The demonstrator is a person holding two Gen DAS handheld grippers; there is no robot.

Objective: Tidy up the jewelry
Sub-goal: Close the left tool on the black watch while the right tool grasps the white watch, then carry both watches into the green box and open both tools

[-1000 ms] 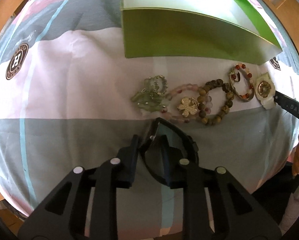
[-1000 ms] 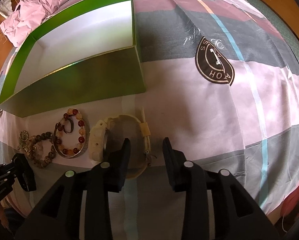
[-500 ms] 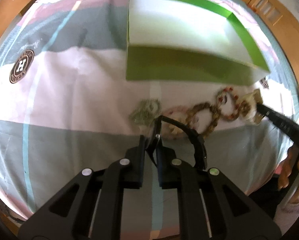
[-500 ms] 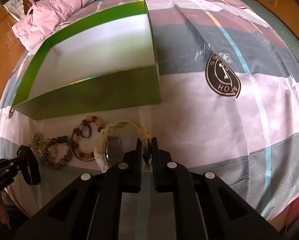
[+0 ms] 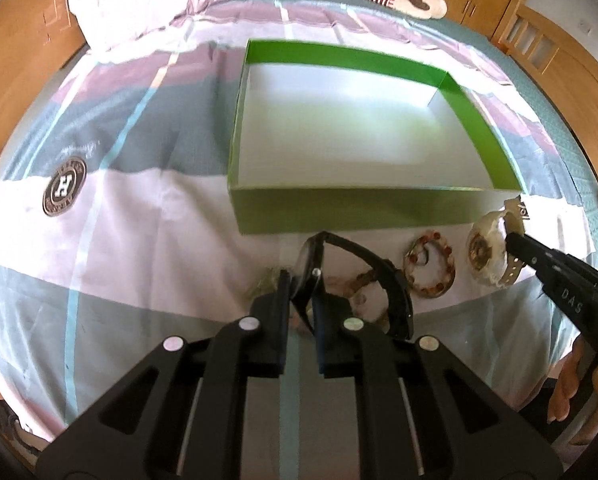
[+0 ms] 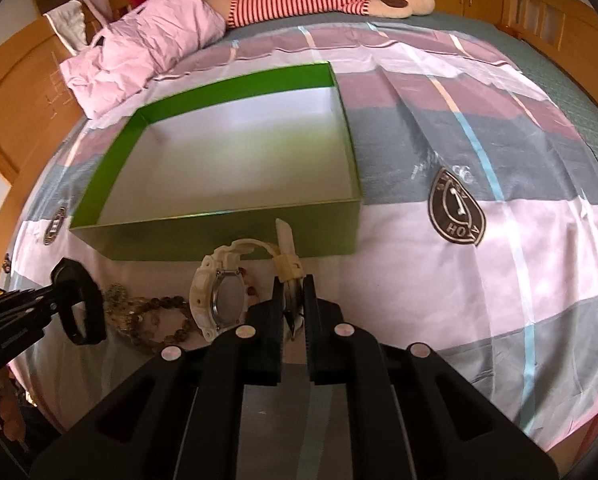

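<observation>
Green box (image 5: pixel 355 210), cream watch (image 6: pixel 219 280), black watch (image 5: pixel 379 272).

light: bright daylight — soft shadows | glare: box (image 5: pixel 339 128) floor | edges: fisheye-bent, dark corners

You've got 1 open green cardboard box w/ white inside (image 5: pixel 339 216). 2 watches: 1 black strap watch (image 5: pixel 395 288), 1 cream plastic watch (image 6: pixel 219 292). Approx. 3 beaded bracelets, incl. 1 red-and-amber bead ring (image 5: pixel 431 270); the rest overlap, count unsure. 2 black two-finger grippers.
</observation>
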